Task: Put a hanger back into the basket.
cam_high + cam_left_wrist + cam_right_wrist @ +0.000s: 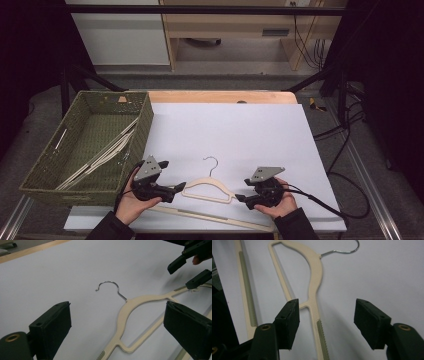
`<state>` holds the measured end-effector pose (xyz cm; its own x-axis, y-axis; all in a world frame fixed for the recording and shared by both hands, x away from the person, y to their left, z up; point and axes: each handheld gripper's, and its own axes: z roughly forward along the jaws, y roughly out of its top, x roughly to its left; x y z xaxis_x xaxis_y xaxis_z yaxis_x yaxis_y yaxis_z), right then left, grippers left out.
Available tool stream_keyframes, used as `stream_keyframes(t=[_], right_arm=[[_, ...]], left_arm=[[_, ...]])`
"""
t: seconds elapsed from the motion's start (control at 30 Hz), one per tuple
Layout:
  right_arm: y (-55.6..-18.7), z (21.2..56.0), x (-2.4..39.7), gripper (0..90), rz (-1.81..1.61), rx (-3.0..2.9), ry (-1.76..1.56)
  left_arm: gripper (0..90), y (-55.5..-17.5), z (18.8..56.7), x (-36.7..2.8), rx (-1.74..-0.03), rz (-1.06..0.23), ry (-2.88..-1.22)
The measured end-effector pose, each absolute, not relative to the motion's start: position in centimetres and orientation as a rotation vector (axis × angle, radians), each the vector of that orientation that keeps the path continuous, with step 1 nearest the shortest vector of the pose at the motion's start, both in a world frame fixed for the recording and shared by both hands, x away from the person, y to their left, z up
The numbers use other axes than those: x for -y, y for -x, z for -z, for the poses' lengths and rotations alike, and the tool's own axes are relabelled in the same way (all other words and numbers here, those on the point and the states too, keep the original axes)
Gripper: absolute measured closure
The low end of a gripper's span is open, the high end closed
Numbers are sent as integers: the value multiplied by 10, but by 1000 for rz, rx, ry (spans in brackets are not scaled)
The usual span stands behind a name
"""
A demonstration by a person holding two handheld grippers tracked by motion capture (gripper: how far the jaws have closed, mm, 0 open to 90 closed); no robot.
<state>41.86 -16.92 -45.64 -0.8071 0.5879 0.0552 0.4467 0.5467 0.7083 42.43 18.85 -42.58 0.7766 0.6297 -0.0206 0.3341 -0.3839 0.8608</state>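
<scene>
We see a white sheet (240,135) covering the counter (220,96), whose far edge shows behind it. A basket (145,125) stands at the left, partly on the sheet, with several hangers (107,155) lying in it. Near the middle of the near side a hanger (207,187) lies flat on the sheet, hook pointing far. The left gripper (175,190) is at its left end, the right gripper (241,200) at its right end. Another hanger (210,216) lies nearer still, along the sheet's near edge.

Cream plastic hanger (207,189) with silver wire hook (212,165) and grey-green ribbed strips; white table sheet (240,135); my black grippers (176,190) (241,198); olive woven basket (52,165) at nine o'clock.
</scene>
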Motion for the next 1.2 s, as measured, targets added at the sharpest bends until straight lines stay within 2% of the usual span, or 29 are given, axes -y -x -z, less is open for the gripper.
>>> stream_keyframes(t=[0.6, 0.83, 1.2], right_arm=[[-417, 469, 163, 715, -926, -2725, -755], [-417, 469, 163, 788, -924, -2755, -735], [-419, 465, 166, 800, -938, -2791, -686]], left_arm=[[88, -425, 432, -186, -720, -361, -2023], [95, -426, 435, -181, -715, -343, -2039], [108, -432, 440, -168, -698, -308, -2094]])
